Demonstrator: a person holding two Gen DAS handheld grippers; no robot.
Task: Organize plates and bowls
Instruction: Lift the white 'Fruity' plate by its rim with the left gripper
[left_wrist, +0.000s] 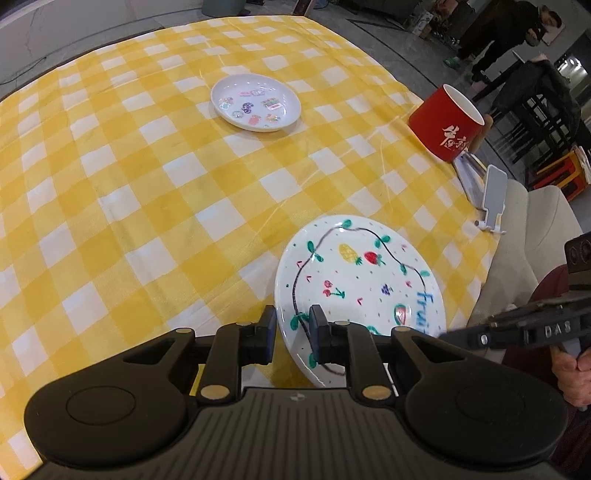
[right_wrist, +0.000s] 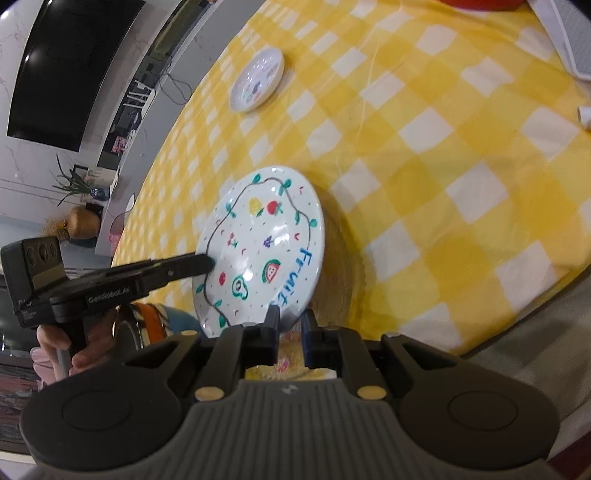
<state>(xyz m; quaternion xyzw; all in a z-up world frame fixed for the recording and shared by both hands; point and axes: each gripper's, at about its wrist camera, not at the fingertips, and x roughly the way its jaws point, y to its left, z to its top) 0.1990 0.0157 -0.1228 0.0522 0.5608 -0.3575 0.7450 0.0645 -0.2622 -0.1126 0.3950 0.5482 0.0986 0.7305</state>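
Both tools are clamped on the fruit plate (left_wrist: 358, 280): left tool (left_wrist: 293, 325) at its 7 o'clock rim, right tool (right_wrist: 290, 325) at 5 o'clock. It is held tilted above the bench (left_wrist: 147, 184); a sticker plate (left_wrist: 255, 101) is seen toward 12 o'clock.

The near plate (left_wrist: 358, 280) carried the blue word "Fruit" along its right rim. White Chinese characters, which I could not read, stood on the red cup (left_wrist: 448, 123) at the far right. The right gripper (left_wrist: 443, 334) showed "DAS", and the left gripper (right_wrist: 210, 264) showed "GenRobot.AI".
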